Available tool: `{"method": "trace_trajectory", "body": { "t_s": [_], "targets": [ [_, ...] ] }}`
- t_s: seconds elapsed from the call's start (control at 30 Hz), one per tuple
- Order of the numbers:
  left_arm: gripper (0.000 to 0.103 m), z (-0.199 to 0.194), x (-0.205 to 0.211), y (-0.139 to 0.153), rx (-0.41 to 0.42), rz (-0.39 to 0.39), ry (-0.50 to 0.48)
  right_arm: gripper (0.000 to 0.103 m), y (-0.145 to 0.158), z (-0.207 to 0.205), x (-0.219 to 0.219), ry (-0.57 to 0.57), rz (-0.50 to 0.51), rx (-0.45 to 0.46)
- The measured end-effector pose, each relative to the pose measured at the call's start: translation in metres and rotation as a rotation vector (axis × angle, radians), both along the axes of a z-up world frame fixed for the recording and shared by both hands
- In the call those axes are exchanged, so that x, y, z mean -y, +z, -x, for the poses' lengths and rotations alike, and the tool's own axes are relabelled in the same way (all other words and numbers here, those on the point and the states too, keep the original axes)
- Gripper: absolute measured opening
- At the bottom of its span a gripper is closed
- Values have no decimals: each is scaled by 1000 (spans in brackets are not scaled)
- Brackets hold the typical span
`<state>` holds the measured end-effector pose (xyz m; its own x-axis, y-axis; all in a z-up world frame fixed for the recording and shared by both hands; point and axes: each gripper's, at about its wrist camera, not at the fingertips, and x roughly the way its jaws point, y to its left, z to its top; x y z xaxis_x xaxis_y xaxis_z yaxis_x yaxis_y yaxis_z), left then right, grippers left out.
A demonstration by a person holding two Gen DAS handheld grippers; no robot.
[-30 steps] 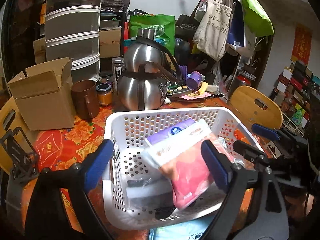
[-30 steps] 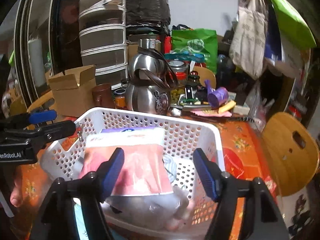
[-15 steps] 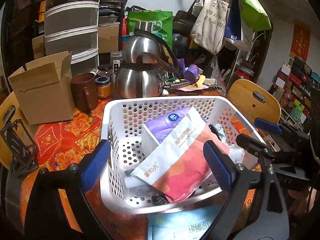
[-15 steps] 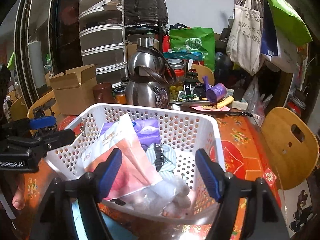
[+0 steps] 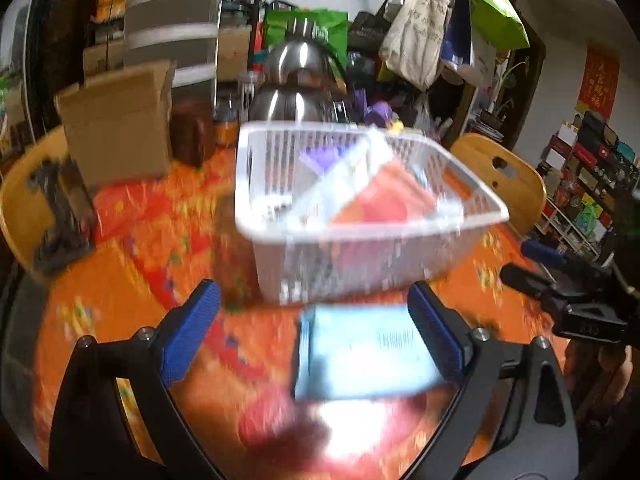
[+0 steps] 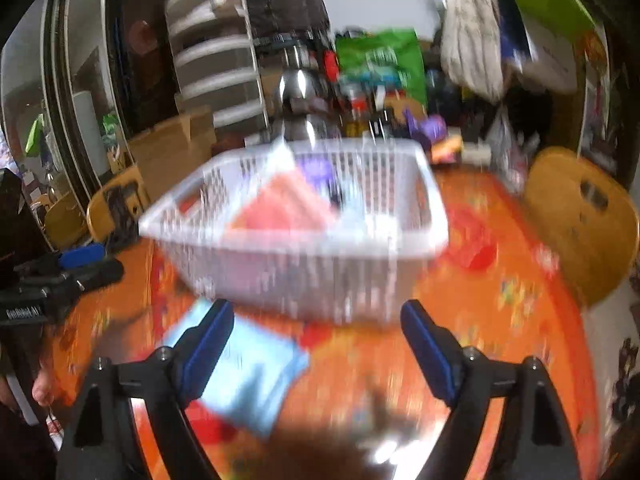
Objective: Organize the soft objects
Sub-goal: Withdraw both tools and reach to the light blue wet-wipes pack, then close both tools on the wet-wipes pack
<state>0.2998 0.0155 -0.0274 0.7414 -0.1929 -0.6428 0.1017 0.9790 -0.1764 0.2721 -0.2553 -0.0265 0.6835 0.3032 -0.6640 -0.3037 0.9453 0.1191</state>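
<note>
A white perforated basket [image 5: 360, 232] stands on the orange floral table and also shows in the right wrist view [image 6: 304, 248]. In it lie a pink and white soft pack [image 5: 380, 200], a purple pack [image 5: 320, 156] and other soft items. A light blue soft pack [image 5: 364, 356] lies flat on the table in front of the basket, between my left gripper's open fingers; it also shows in the right wrist view [image 6: 244, 376]. My left gripper [image 5: 316, 336] is open and empty. My right gripper [image 6: 318, 350] is open and empty, with the blue pack at its left finger. Both views are motion blurred.
A cardboard box [image 5: 116, 120], a brown mug [image 5: 192, 132] and steel kettles [image 5: 296, 80] stand behind the basket. Wooden chair backs [image 6: 580, 216] sit at the table's right side. Bags hang at the back right [image 5: 420, 40].
Both grippers have pulled back and away from the basket, which now looks smaller and farther. The light blue pack has come fully into view in front of it.
</note>
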Motion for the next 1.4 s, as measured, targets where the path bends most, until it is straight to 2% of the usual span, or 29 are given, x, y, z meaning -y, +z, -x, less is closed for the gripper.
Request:
{"method": "trace_trajectory", "body": {
  "t_s": [0.13,0.27,0.37,0.4,0.5,0.63,0.93,1.0,1.17,1.27,1.4],
  "targets": [
    [94,17,-5,-39,-82,22,-7,85,-35,23,2,-9,-53,-93],
    [94,27,-2,-68,-105,-9,-35,85,-54,43,-14,31,-29,-101],
    [93,26,1,-84,-135,-26,-81,79,-63,47,-28,65,-11,-114],
    [93,25,2,-88,-140,-31,-92,73,-67,46,-33,75,-6,-127],
    [93,25,6,-92,-119,-44,-117,65,-71,43,-43,85,15,-141],
    [93,22,16,-92,-108,-72,-173,65,-78,36,-53,115,31,-158],
    [75,-3,25,-107,-169,-55,-257,60,-84,30,-72,181,88,-151],
    [66,-5,26,-107,-168,-41,-271,55,-84,28,-73,184,97,-149],
    [59,-5,28,-108,-165,-31,-286,47,-85,22,-76,206,98,-150],
    [45,-2,31,-108,-165,-21,-311,41,-85,21,-76,224,88,-158],
    [42,2,35,-107,-161,-22,-308,35,-86,20,-77,236,87,-154]
  ]
}}
